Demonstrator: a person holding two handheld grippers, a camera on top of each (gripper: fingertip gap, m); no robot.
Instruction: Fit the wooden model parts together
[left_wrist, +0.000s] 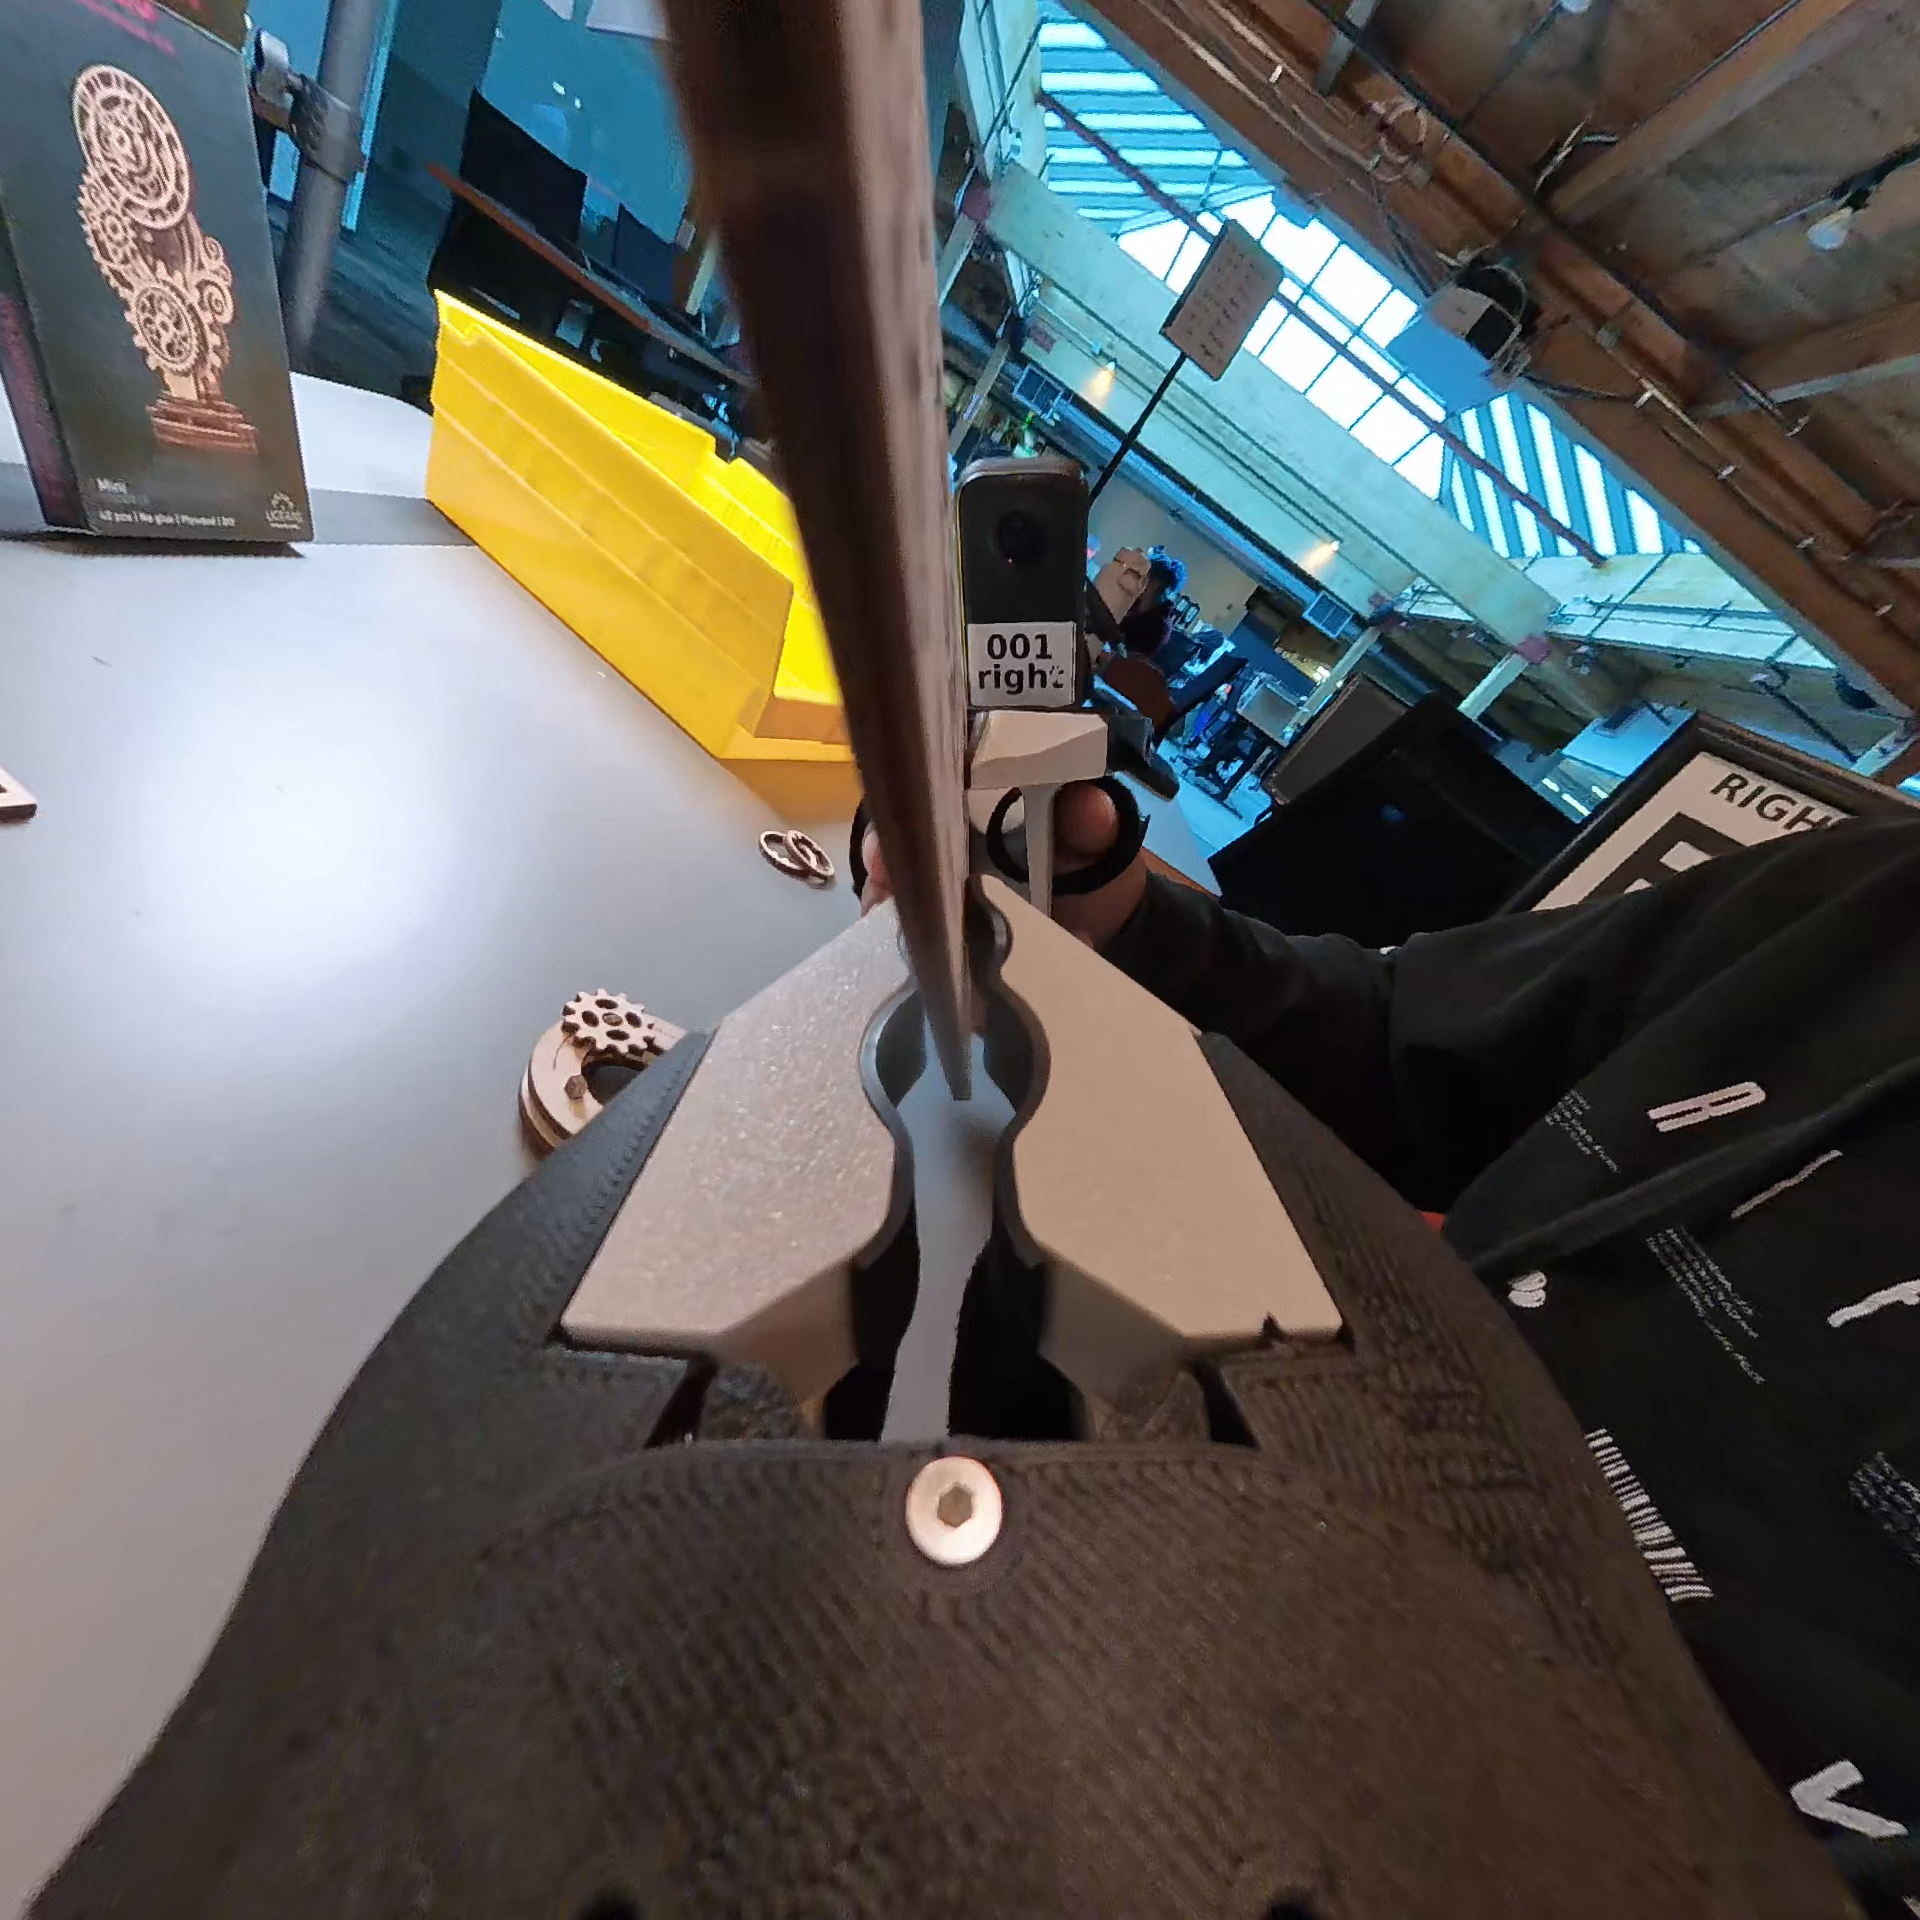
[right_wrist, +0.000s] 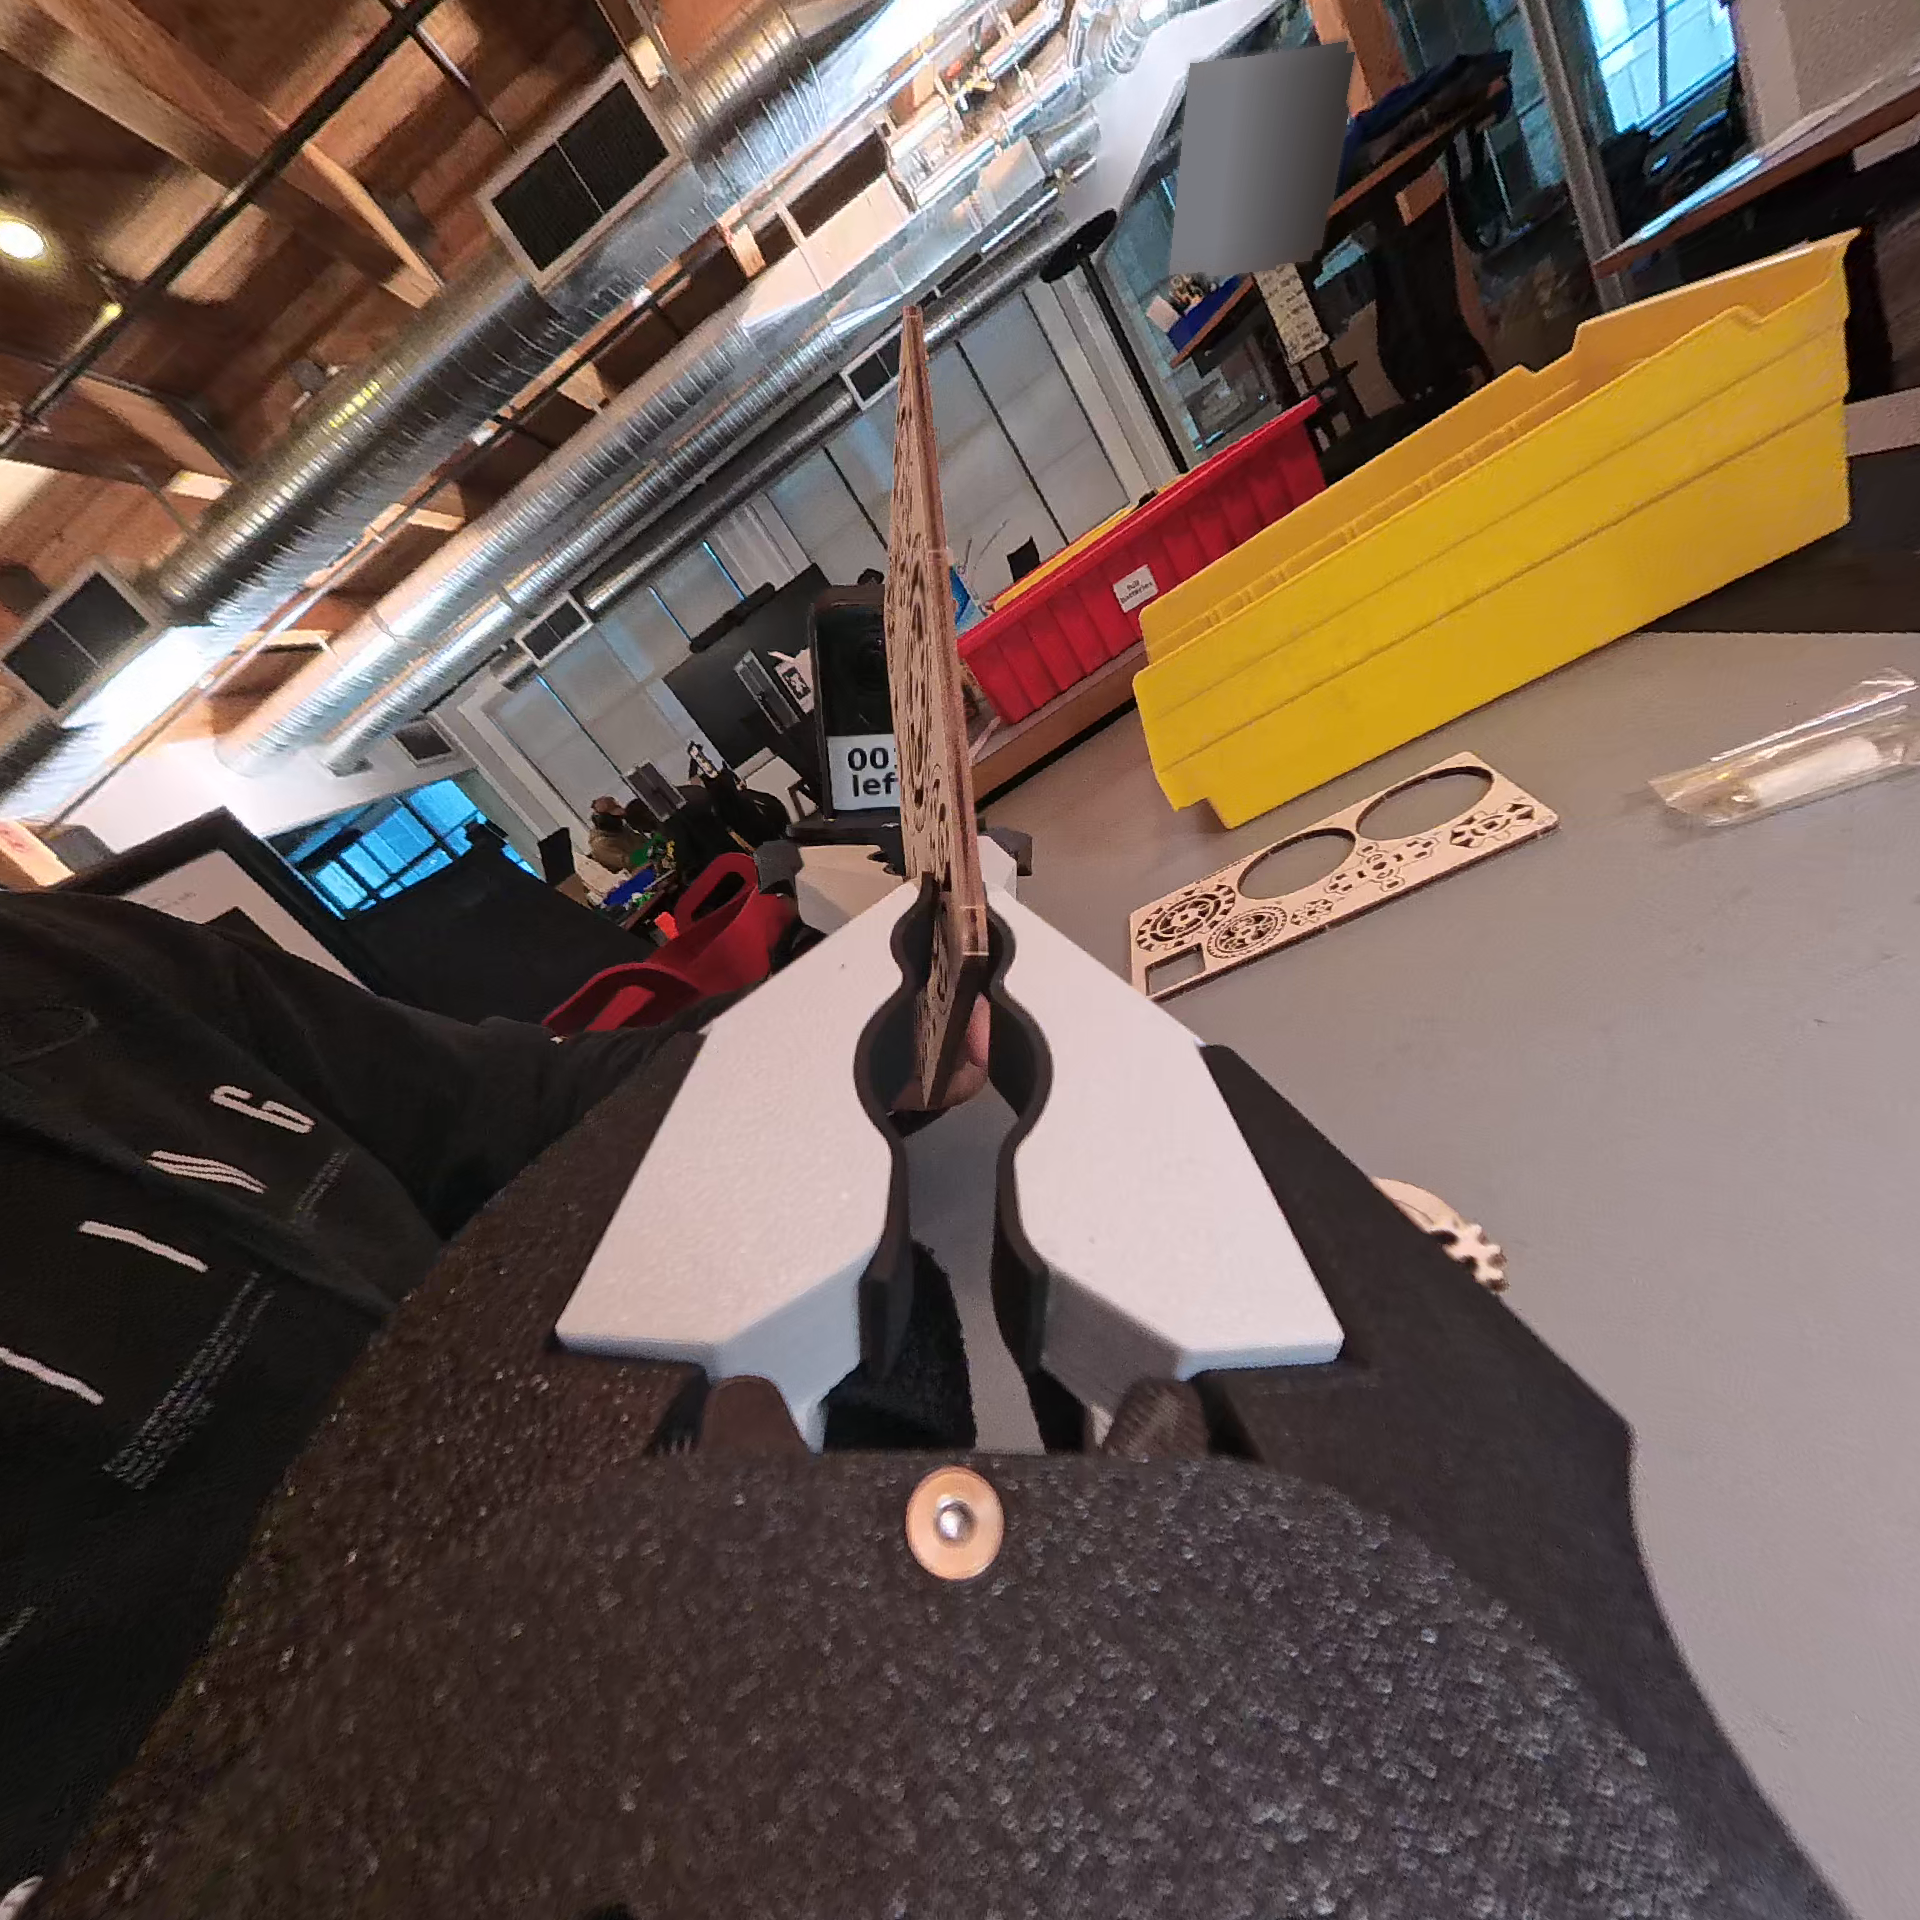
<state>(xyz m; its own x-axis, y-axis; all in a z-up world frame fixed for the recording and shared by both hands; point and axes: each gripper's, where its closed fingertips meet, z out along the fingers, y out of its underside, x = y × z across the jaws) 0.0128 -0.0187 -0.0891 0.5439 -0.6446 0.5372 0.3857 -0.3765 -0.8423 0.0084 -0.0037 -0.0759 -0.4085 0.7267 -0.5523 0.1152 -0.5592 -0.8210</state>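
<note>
A thin laser-cut wooden sheet (left_wrist: 842, 416) stands on edge in the air, held between both grippers. My left gripper (left_wrist: 943, 940) is shut on one end of it; in the left wrist view I see the sheet almost edge-on, dark and blurred. My right gripper (right_wrist: 951, 920) is shut on the opposite end of the same sheet (right_wrist: 925, 675), whose cut-out gear patterns show on its left face. The two grippers face each other: the right one (left_wrist: 1029, 727) shows behind the sheet in the left wrist view.
On the grey table (left_wrist: 260, 831) lie a wooden gear assembly (left_wrist: 597, 1060), small wooden rings (left_wrist: 795, 857), a punched-out wooden sheet (right_wrist: 1340, 873) and a clear plastic bag (right_wrist: 1787, 769). A yellow bin (right_wrist: 1507, 582), a red bin (right_wrist: 1132, 582) and the kit's box (left_wrist: 145, 281) stand farther back. Only a small space, under 4 cm, lies between the two pairs of fingers.
</note>
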